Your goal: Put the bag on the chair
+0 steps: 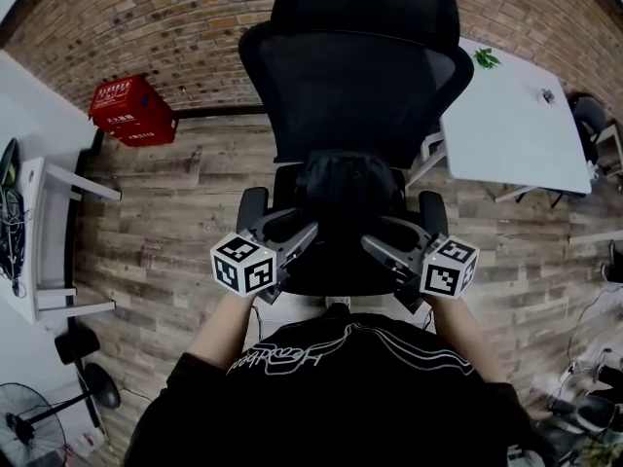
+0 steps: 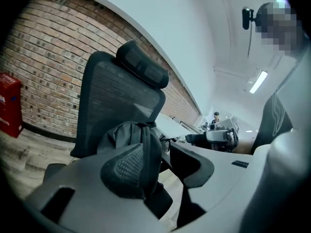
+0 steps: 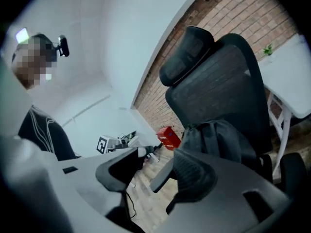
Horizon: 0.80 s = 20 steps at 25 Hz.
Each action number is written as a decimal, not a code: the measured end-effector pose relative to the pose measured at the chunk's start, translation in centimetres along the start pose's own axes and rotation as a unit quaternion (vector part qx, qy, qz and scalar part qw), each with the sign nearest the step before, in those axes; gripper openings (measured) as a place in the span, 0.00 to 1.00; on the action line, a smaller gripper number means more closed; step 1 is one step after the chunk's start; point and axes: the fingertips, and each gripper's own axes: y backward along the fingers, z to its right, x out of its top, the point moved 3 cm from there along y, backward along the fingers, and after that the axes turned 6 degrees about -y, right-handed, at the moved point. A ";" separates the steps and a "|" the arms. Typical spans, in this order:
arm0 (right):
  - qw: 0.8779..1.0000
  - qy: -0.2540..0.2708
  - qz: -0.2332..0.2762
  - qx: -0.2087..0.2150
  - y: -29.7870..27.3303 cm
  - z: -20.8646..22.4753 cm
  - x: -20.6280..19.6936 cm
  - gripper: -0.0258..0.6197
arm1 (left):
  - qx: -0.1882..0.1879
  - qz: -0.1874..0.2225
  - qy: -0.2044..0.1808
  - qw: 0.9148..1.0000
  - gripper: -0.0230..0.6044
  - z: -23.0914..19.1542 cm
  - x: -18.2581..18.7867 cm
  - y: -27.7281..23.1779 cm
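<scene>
A dark grey bag (image 1: 346, 185) sits upright on the seat of the black office chair (image 1: 352, 66), leaning on the mesh backrest. My left gripper (image 1: 295, 238) is held just in front of the seat's left side, open, with nothing between its fingers. Mirroring it at the seat's right side, my right gripper (image 1: 384, 245) is also open and empty. In the left gripper view the bag (image 2: 121, 134) shows beyond the open left gripper (image 2: 163, 161). The right gripper view has the bag (image 3: 221, 140) past the open right gripper (image 3: 155, 171). Neither gripper touches the bag.
A red crate (image 1: 133, 111) stands on the wooden floor by the brick wall at the left. A white table (image 1: 516, 115) is right of the chair. A white desk (image 1: 39, 246) and a floor fan (image 1: 29, 418) are at the left edge.
</scene>
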 end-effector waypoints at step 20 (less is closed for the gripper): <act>0.997 0.047 0.066 -0.019 2.7 -10.3 -3.9 0.03 | -0.028 0.032 -0.089 0.995 0.11 12.3 2.1 9.9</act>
